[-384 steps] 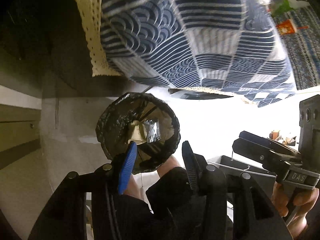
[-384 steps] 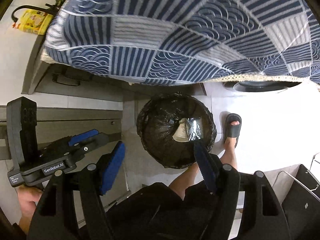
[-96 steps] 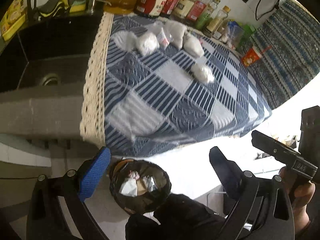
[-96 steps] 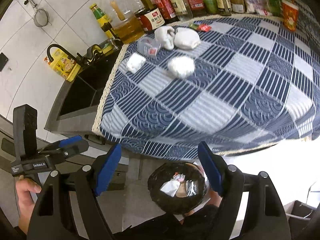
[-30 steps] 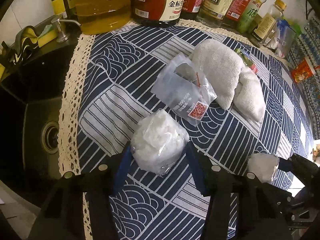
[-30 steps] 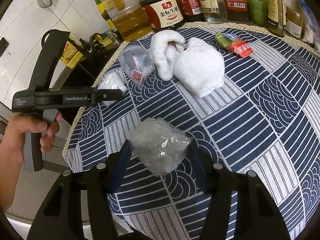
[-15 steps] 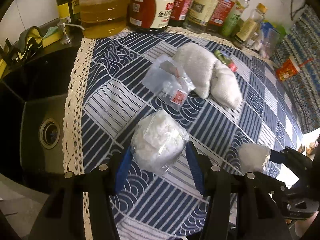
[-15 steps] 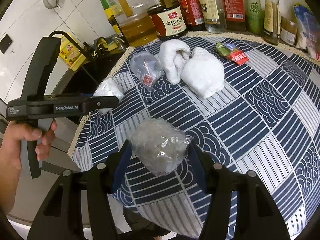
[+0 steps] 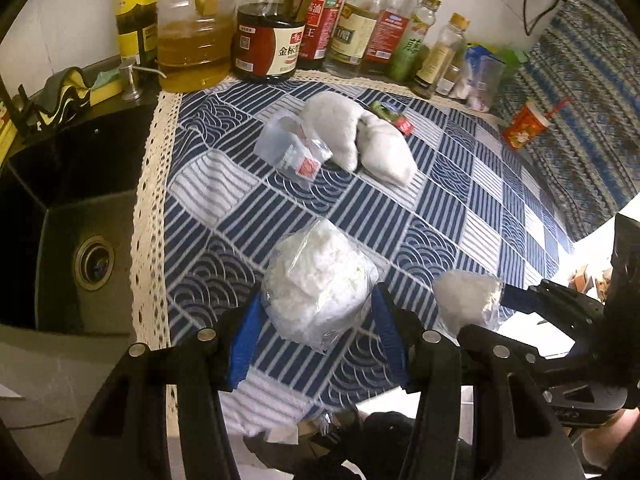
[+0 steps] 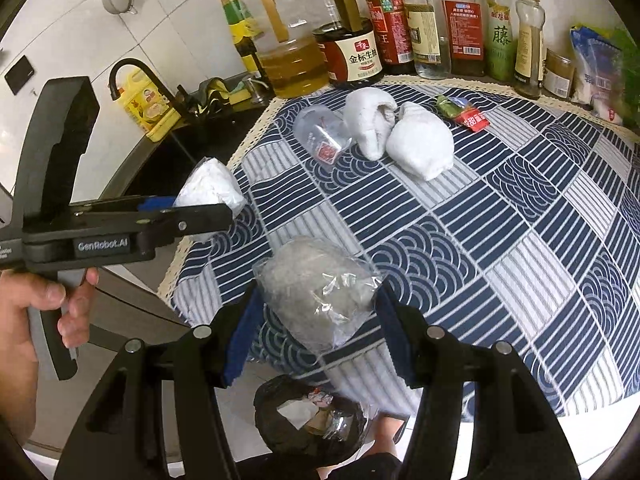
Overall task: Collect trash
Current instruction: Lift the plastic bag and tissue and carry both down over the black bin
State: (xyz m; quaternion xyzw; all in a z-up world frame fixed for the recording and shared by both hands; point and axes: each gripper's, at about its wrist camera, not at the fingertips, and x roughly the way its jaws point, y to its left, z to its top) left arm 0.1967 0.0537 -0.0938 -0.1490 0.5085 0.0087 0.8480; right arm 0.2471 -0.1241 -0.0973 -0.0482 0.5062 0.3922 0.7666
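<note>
Blue patterned cloth (image 9: pixel 460 216) covered the counter, w/ sauce bottles (image 10: pixel 464 20) along its far edge and a sink (image 9: pixel 72 216) off its left side. Left gripper (image 9: pixel 316 336) was clamped on a wad of white trash in clear plastic (image 9: pixel 316 284), held over the cloth's near-left corner. Right gripper (image 10: pixel 316 332) gripped a second clear-wrapped wad (image 10: pixel 316 292) over the cloth's front edge. Black-lined bin (image 10: pixel 308 420) sat on the floor below that edge. Still on the cloth near the bottles: small bag (image 9: pixel 292 148), two white bundles (image 9: pixel 360 140), red-green packet (image 10: pixel 464 114)
</note>
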